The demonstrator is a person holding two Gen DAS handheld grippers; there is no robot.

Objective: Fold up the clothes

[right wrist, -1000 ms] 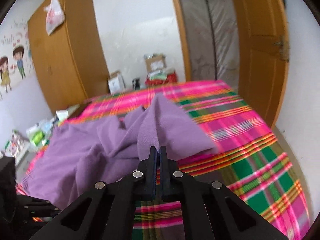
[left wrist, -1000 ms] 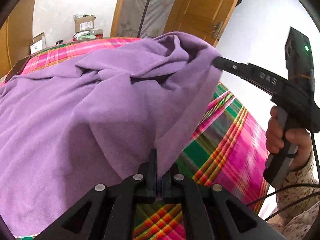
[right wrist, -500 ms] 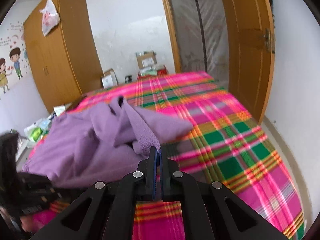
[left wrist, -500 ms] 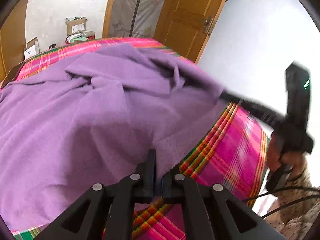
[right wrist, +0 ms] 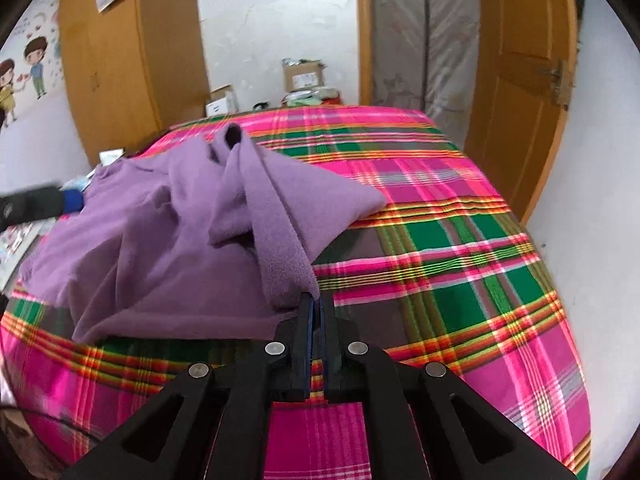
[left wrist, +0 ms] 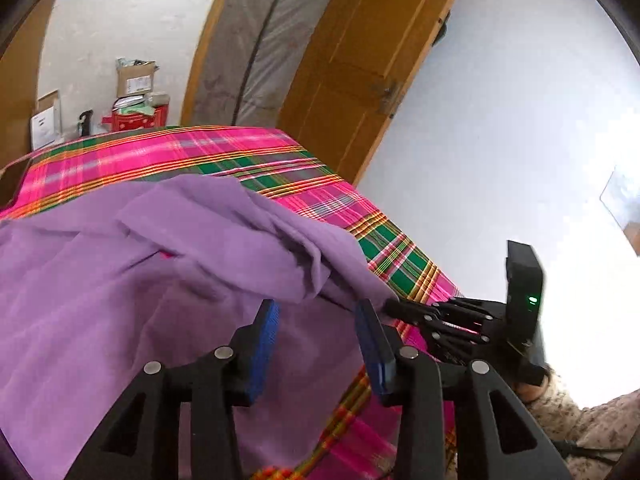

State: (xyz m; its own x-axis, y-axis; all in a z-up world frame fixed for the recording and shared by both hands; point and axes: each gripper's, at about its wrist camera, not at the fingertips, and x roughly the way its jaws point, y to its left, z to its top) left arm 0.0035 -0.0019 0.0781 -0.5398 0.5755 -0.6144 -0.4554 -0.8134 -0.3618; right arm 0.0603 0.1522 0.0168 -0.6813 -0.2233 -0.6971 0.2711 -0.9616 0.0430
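A purple fleece garment [left wrist: 132, 280] lies rumpled on the plaid bed [left wrist: 168, 152]. My left gripper [left wrist: 316, 312] hovers over its near edge with jaws opening; the blue pads [left wrist: 266, 340] stand apart and press on nothing. In the left wrist view my right gripper [left wrist: 390, 305] comes in from the right, pinching the garment's corner. In the right wrist view that right gripper [right wrist: 316, 300] is shut on a strip of the purple garment [right wrist: 168, 232], which rises in a fold toward the bed's middle. The left gripper's blue pad [right wrist: 72, 199] shows blurred at the far left.
The pink and green plaid bed [right wrist: 460, 240] lies bare on its right half. Behind it stand cardboard boxes [right wrist: 304, 76], a wooden wardrobe [right wrist: 116, 60], a wrapped mattress [right wrist: 420, 32] and a wooden door [right wrist: 524, 72]. A person's hand and patterned sleeve [left wrist: 576, 412] hold the right gripper.
My left gripper let go of the purple garment, opened and rose. The right gripper sank toward the bed's right side, pulling its corner of the garment down and flatter.
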